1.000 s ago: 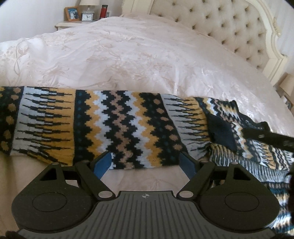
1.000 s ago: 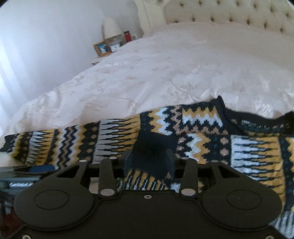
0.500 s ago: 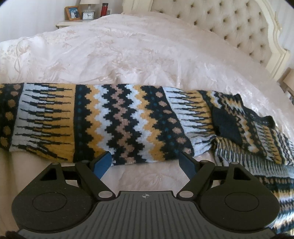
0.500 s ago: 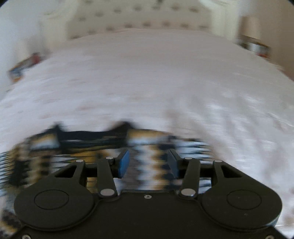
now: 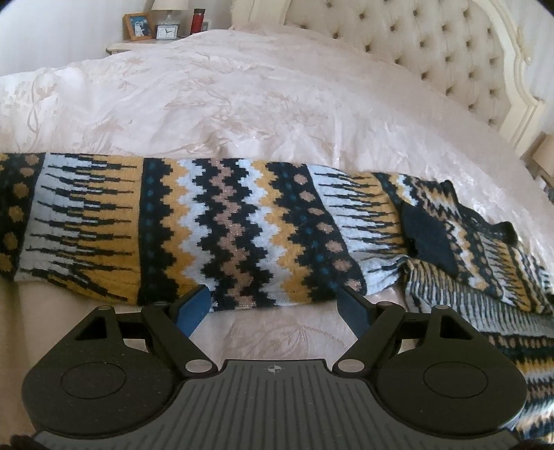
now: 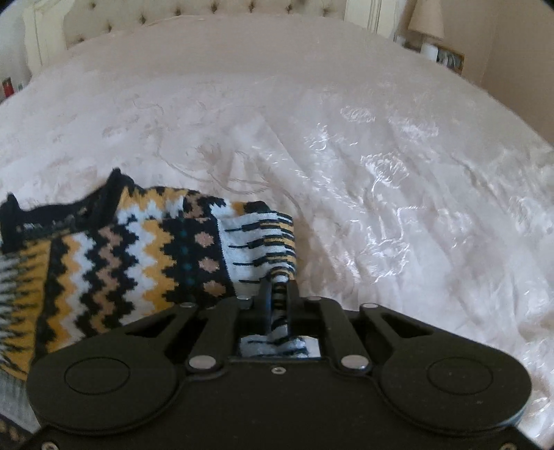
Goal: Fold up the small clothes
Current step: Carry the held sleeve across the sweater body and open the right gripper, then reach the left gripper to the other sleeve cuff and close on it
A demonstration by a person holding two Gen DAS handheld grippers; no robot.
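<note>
A knitted sweater (image 5: 242,228) with black, yellow, white and tan zigzag bands lies across the bed. In the left wrist view one sleeve stretches flat from left to right, and its dark cuff (image 5: 429,239) rests folded over the body at the right. My left gripper (image 5: 273,304) is open and empty, with its blue pads at the sleeve's near edge. In the right wrist view my right gripper (image 6: 277,297) is shut on the sweater's (image 6: 138,256) striped right edge, with the cloth bunched between the fingers.
The sweater lies on a pale pink satin bedspread (image 5: 242,90) that also fills the right wrist view (image 6: 381,173). A tufted headboard (image 5: 432,45) stands at the back right. A nightstand (image 5: 138,43) holds a photo frame, a clock and a red bottle. A lamp (image 6: 426,20) stands at the far right.
My right gripper let go of the dark cuff, swung right across the sweater, and closed on its striped right edge. My left gripper stayed open by the sleeve.
</note>
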